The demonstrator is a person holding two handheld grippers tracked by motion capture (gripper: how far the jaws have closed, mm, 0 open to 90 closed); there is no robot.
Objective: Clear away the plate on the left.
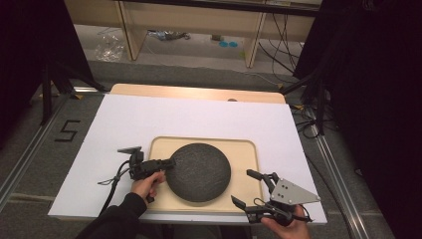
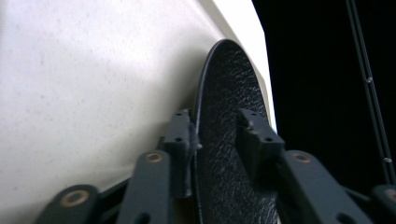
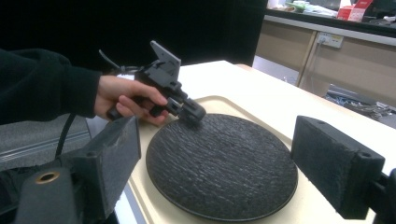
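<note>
Dark round plate (image 1: 201,171), rough-textured, lying flat inside the pale tray (image 1: 246,149), filling most of the tray's middle and left. Rim nearly touching the tray's left wall.

At the plate's left edge: left gripper (image 1: 169,163), held by a hand (image 1: 148,185) in a black sleeve, reaching across the tray's left wall. Seen from the left gripper view, plate rim (image 2: 224,140) standing between the two jaws, one jaw under the plate, the other over its top face. Lower jaw close against the underside, upper jaw with a sliver of gap to the textured surface; jaws parted, no firm pinch on the rim. From the right gripper view, same gripper (image 3: 191,113) straddling the plate's (image 3: 222,165) far-left rim.

Off the plate's lower right, past the tray's front right corner: right gripper (image 1: 247,188), grey three-cornered plate on top, jaws spread wide with nothing between them, well apart from the plate. Pointing back toward the plate.

Under the tray: white sheet (image 1: 129,119) covering the table.
</note>
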